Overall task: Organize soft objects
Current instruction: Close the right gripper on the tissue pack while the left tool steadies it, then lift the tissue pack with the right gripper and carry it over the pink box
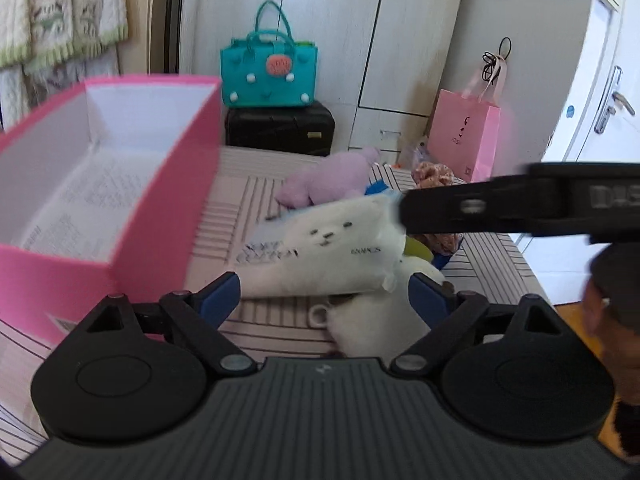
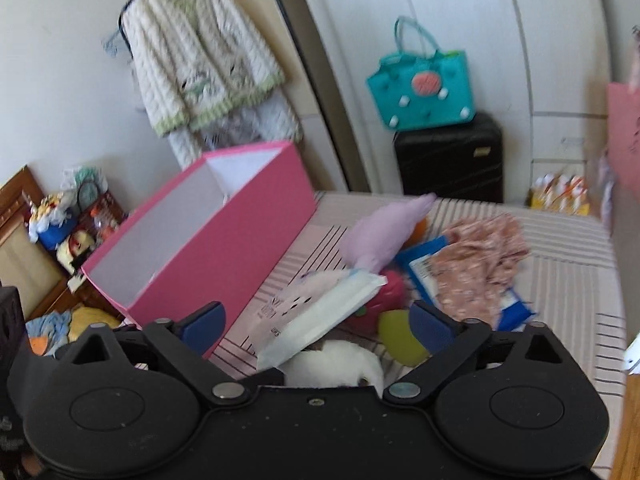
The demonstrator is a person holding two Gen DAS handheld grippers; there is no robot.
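Tissue pack (image 1: 324,250), the soft white one with the little bear face, is what my next move turns on, and in the left wrist view it lies just ahead of my left tongs (image 1: 324,300), its long axis running across the gap from one blue pad to the other, tilted a little, high end to my right. My left jaws stand wide open with nothing in them. My right tongs (image 1: 404,212) reach in from the right as a dark bar whose tip meets the pack's far right corner; this view does not settle whether that tip is pinching the wrapper or only touching it. The pink box (image 1: 108,184) stands open-topped ahead and to my left, close beside the pack, and looks empty apart from printing on its floor. Behind the pack lies a lilac plush (image 1: 332,180); under it, nearer me, a white plush (image 1: 372,320). From the right wrist view, the pack (image 2: 320,316) sits between my right tongs' (image 2: 316,328) spread pads, angled from near-left to far-right, and I see no pad pressing on it, so I read these jaws as open and empty. The box (image 2: 216,232) is ahead-left here too. I judge the right side nearer the pack, with a short carry leftward into the box.
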